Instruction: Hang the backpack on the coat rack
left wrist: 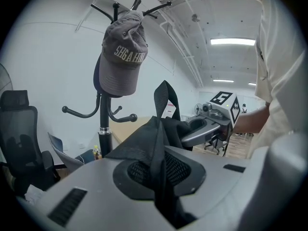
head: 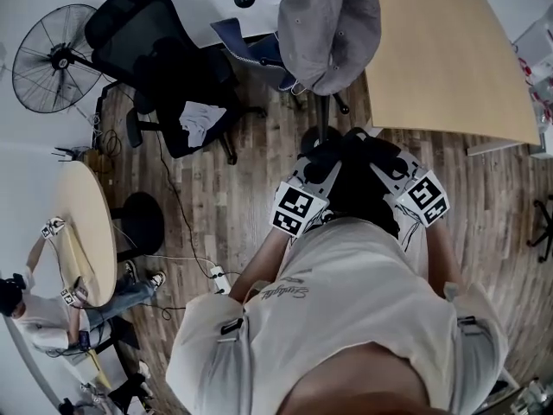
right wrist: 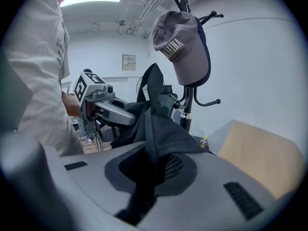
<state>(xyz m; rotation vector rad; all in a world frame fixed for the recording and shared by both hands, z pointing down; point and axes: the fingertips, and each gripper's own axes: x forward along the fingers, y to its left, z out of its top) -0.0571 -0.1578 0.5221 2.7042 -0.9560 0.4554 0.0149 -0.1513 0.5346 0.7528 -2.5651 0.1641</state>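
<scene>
The backpack (left wrist: 163, 124) is off the floor and carried between the 2 tongs, in front of the person's chest and close to the coat rack (left wrist: 103, 129), but no part of it touches a hook. So the pick-up is done; the hanging itself is not.

The left gripper (left wrist: 159, 177) has its jaws closed narrowly on a fold of black fabric and mesh that runs up out of the jaw mouth. The right gripper (right wrist: 151, 170) is the same: jaws nearly together, pinching a dark fold of the bag. Each gripper shows across the bag in the other's view, so the 2 grips sit on opposite sides of the bag's top.

Between them the carry strap (left wrist: 165, 97) stands upright as an open loop, free of both tongs.

On the rack, a grey cap (left wrist: 120, 57) covers 1 of the top pegs. The lower hooks (left wrist: 77, 112) beside the pole are bare, and at least 2 upper pegs (left wrist: 159, 6) stick out uncovered above the cap. Which hook is nearest the strap is hard to judge through the wide-angle views, though a lower one seems likeliest.

What remains: bring the loop up to a bare hook, drop it over the hook's tip, let the rack take the weight, then open both tongs.
</scene>
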